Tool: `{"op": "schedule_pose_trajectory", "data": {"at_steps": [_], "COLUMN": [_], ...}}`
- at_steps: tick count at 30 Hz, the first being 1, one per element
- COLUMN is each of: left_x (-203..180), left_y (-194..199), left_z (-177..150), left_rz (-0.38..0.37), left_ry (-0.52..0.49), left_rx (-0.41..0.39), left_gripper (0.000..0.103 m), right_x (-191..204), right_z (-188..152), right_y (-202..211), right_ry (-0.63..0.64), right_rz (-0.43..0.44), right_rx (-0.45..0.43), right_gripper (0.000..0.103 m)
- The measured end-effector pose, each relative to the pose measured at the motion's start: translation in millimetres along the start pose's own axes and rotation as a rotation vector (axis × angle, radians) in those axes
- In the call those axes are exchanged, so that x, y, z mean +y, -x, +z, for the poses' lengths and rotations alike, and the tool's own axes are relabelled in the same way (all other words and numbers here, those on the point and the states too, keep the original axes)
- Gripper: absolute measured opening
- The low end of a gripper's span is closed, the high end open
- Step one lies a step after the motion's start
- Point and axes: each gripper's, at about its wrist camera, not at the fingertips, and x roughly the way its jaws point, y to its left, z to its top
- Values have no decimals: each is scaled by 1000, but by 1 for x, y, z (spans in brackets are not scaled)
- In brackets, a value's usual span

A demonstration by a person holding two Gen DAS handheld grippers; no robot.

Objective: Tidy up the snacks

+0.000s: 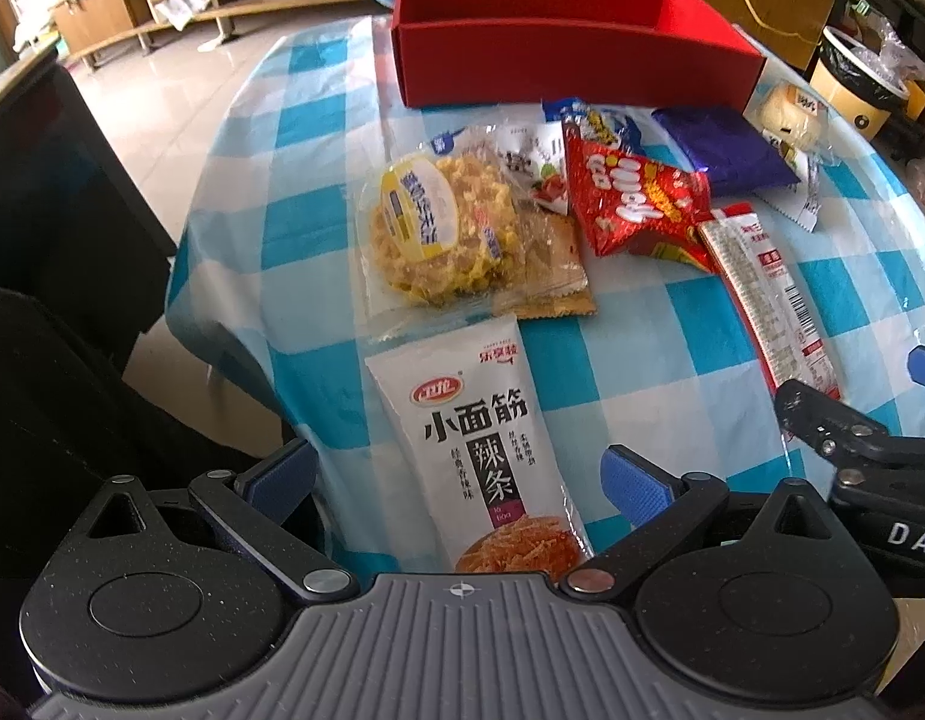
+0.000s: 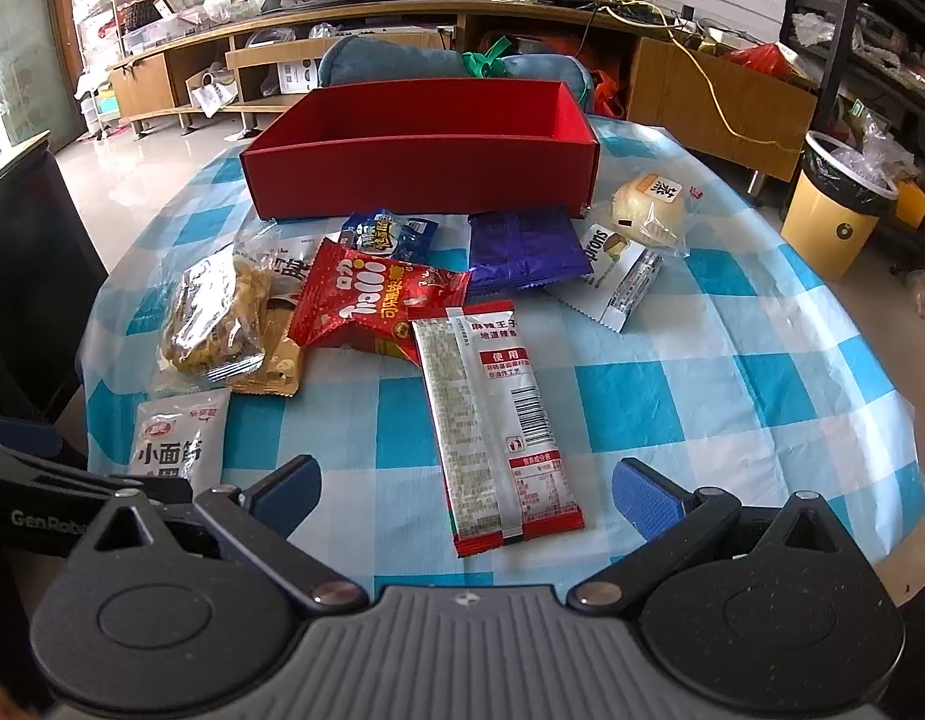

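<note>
Left wrist: white snack packet [image 1: 486, 450] lies between spread gripper [image 1: 456, 480] fingers

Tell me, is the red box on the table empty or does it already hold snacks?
As far as visible, empty: the red box shows only bare red inner walls, though its floor is hidden. All snack packets lie outside on the checked tablecloth.

We look from two claw cameras, both low over the near edge of the table [image 1: 282, 228] and facing across it toward the red box [image 1: 558, 60]. Our left view sits close above the white packet [image 1: 480, 444], with the right claw [image 1: 846, 438] at its right edge. Our right view sits just above the long packet [image 2: 492, 414], the left claw [image 2: 72, 498] at its left edge. Both share the snacks, box and shelves [image 2: 354, 42].
</note>
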Motion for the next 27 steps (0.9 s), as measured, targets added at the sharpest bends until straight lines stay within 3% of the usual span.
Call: {"op": "schedule_pose_trajectory", "data": {"at_steps": [14,27], "left_x": [-7,-4], "left_y": [-30,-47], "left_z": [2,4], "left_rz": [17,9], "left_ry": [45,86], "left_rx": [119,169], "left_gripper": [100,97], "right_x": [-14,-23], "right_z": [21,52], "right_y": [-17,-76], "right_ry": [21,119], "right_rz": [39,75], "right_rx": [50,166], "right_gripper": [100,100]}}
